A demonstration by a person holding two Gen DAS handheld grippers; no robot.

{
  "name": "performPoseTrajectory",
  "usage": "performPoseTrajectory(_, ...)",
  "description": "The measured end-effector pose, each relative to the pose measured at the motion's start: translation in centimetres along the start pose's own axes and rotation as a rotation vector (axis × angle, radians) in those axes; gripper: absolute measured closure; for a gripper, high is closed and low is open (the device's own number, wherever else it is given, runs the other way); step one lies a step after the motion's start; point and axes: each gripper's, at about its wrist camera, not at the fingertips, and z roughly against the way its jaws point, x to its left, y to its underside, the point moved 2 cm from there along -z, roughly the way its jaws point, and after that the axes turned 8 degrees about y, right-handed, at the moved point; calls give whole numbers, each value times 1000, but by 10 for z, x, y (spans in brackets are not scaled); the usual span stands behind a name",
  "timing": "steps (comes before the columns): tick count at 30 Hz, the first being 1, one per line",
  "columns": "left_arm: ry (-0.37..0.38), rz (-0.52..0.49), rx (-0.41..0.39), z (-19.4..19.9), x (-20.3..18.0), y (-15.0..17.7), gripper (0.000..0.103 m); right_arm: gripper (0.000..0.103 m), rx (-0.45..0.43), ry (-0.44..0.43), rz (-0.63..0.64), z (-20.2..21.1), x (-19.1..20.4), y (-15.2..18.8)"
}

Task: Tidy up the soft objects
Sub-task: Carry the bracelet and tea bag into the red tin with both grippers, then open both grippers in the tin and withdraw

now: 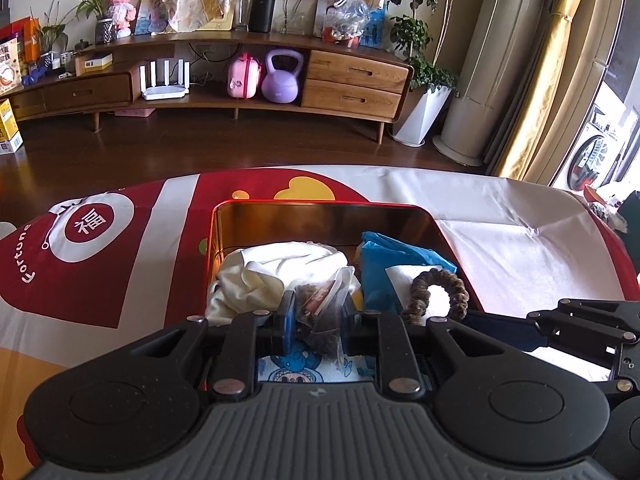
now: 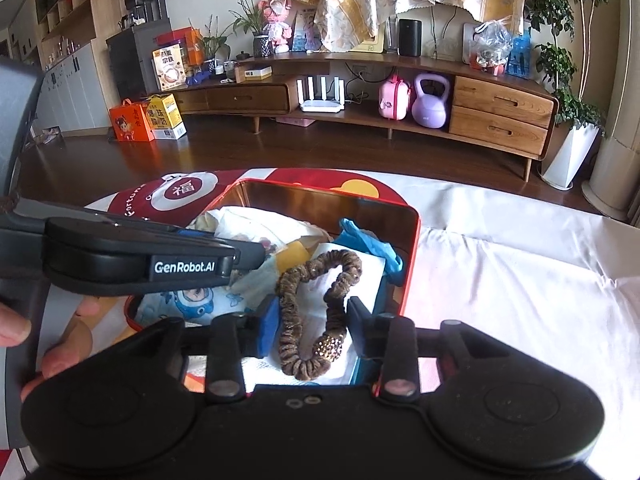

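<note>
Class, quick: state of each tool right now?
Left tool: closed on the clear plastic bag.
Right tool: open around the brown scrunchie.

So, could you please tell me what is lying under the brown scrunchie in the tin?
The scrunchie rests on white paper, beside a blue glove. Whatever lies below the paper is covered.

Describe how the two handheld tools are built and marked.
Each tool has a black body with two rounded lobes, silver rivets and linkage bars. The left tool sits on a ribbed grey base with blue pads. The right tool shows a blue pad too. The left one's side, seen from the right wrist, reads GenRobot.AI in white.
</note>
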Motion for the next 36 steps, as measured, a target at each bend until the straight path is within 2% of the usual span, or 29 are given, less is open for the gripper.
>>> performPoseTrajectory(3, -2, -3, 1, 5, -2, 1, 79, 62, -9, 2, -2, 6, 0, -1)
performPoseTrajectory(6, -1, -19, 0, 12, -6, 1, 78, 53, -18, 3, -4, 14, -1, -1)
performPoseTrajectory(8, 0, -21, -1, 16, -8, 2, 70, 47, -23, 4, 2, 19, -1, -1)
performPoseTrajectory(9, -1, -22, -4, 18, -9, 3, 66, 46, -24, 5, 3, 21, -1, 0)
performPoseTrajectory(10, -2, -24, -7, 21, -10, 3, 48, 45, -25, 4, 3, 23, -1, 0)
performPoseTrajectory(11, -1, -27, -15, 24, -11, 4, 34, 43, -26, 3, 4, 25, -1, 0)
performPoseTrajectory(22, 7, -51, -75, 69, -17, 13, 33, 29, -80, -16, -19, 66, -6, 3)
performPoseTrajectory(33, -2, -51, -141, 127, -24, 38, 32, 13, -143, -35, -67, 111, -3, 19)
performPoseTrajectory(36, 8, -58, -163, 145, -29, 49, 27, 8, -168, -42, -79, 123, -1, 24)
